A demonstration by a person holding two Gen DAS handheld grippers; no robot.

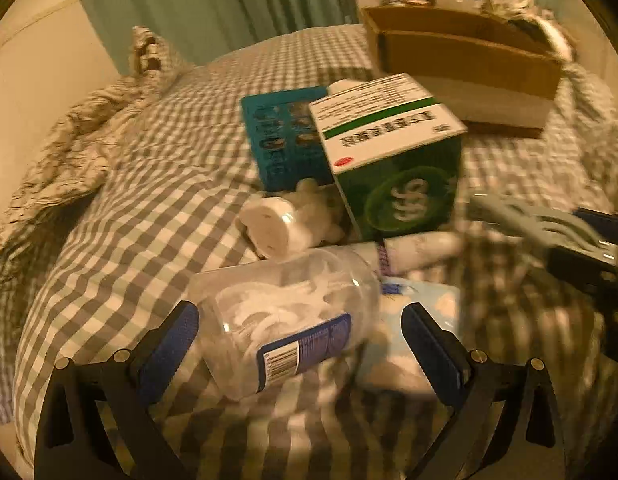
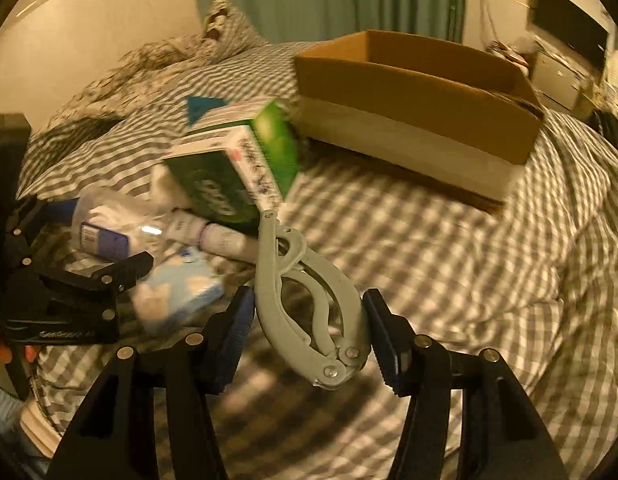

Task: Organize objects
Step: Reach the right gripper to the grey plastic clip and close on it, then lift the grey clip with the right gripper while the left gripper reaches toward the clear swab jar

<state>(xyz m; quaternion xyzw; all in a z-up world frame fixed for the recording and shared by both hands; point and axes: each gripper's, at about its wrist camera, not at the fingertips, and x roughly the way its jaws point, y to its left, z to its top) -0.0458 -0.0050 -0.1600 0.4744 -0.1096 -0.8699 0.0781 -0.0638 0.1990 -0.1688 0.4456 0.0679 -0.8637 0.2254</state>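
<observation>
A clear plastic jar (image 1: 281, 320) with white contents and a blue label lies on its side on the checked bedcover. My left gripper (image 1: 301, 308) is open and straddles the jar, with a gap at its right pad. My right gripper (image 2: 309, 294) is shut on a grey plier-like tool (image 2: 285, 280), its pads pressing both handles. That tool (image 1: 549, 220) also shows at the right edge of the left wrist view. Behind the jar lie a green-and-white carton (image 1: 393, 160), a teal box (image 1: 285, 136), a white tube (image 1: 421, 248) and a pale blue packet (image 1: 425, 304).
An open cardboard box (image 2: 413, 92) stands on the bed at the back right. A crumpled patterned quilt (image 1: 69, 152) is piled at the left by the wall. A white round cap-like piece (image 1: 269, 228) lies in front of the teal box. Bare checked cover (image 2: 449, 264) stretches to the right.
</observation>
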